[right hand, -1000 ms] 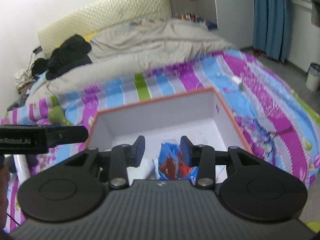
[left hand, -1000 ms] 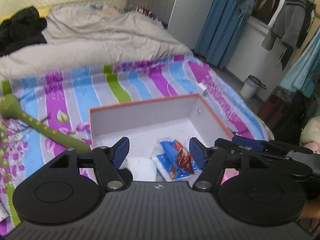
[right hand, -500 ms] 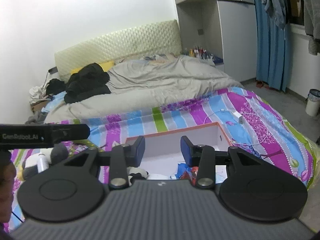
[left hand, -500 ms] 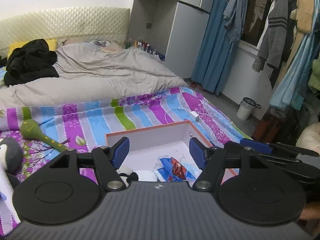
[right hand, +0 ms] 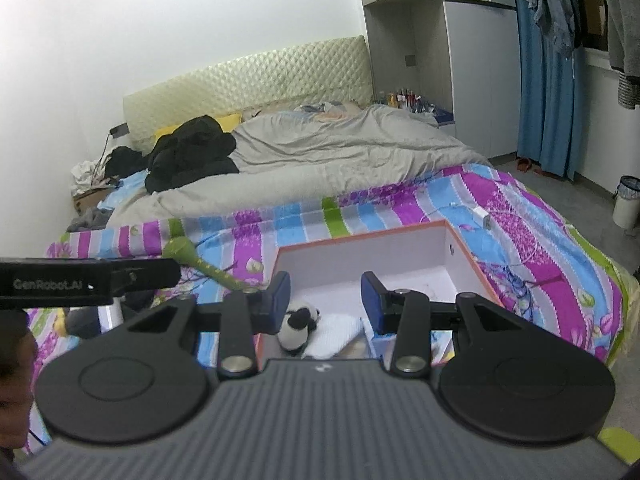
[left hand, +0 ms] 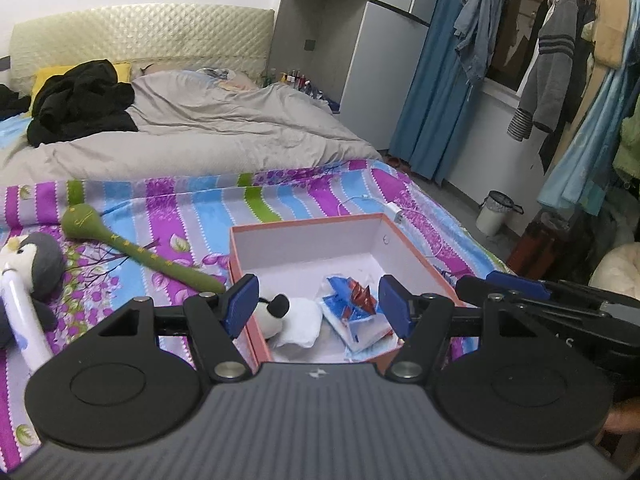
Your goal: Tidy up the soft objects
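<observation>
My left gripper (left hand: 316,308) gapes wide, nothing in it; my right gripper (right hand: 325,302) stands narrower, also empty. Below: orange-rimmed box (left hand: 304,224) holding panda toy (left hand: 294,314) and blue packets (left hand: 352,308). Beyond, left: green plush stick (left hand: 132,250), penguin plush (left hand: 34,260) on the striped sheet (left hand: 180,208).

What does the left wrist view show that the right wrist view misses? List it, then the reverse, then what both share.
Only the left wrist view: the penguin plush on the bedspread, and the blue-and-red packets in plain sight. Only the right wrist view: the left gripper's side, with lettering. Both: the orange-rimmed box, the panda plush inside it, the green toy beside the box, and open, empty jaws on the left gripper and right gripper.
</observation>
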Tool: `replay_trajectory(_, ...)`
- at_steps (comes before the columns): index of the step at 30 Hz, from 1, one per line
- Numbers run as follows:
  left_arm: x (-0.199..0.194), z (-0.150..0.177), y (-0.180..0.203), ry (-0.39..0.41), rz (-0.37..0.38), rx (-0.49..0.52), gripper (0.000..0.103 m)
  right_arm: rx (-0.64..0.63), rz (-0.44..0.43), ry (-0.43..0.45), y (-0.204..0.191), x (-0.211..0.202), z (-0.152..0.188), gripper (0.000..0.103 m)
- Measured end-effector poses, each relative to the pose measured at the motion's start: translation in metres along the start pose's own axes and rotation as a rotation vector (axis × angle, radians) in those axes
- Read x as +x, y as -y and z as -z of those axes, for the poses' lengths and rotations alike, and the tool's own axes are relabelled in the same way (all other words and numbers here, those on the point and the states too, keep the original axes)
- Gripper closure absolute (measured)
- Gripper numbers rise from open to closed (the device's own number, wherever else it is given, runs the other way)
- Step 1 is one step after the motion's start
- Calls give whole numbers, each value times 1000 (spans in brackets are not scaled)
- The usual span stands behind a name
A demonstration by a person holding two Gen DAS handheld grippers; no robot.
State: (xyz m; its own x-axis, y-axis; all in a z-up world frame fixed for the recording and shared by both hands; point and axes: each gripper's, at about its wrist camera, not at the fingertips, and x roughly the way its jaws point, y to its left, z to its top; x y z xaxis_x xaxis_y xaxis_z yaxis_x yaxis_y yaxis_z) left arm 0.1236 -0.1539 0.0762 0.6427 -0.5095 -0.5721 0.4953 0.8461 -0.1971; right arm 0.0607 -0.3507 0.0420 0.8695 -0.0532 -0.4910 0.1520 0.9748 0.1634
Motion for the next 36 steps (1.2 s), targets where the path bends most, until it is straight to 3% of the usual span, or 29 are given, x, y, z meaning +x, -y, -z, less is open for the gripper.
replay_trajectory(13,-11,27,-3,-29,-22,4,32,4,3,-47,-8,-13,31,61)
replay_trajectory(33,-13,28,-5,-32,-24,15,31,0,23,-45,-9,-17,32,61)
replay_trajectory(36,-13,29,-5,-33,-19,12,12,-1,34,-42,-8,-18,32,61)
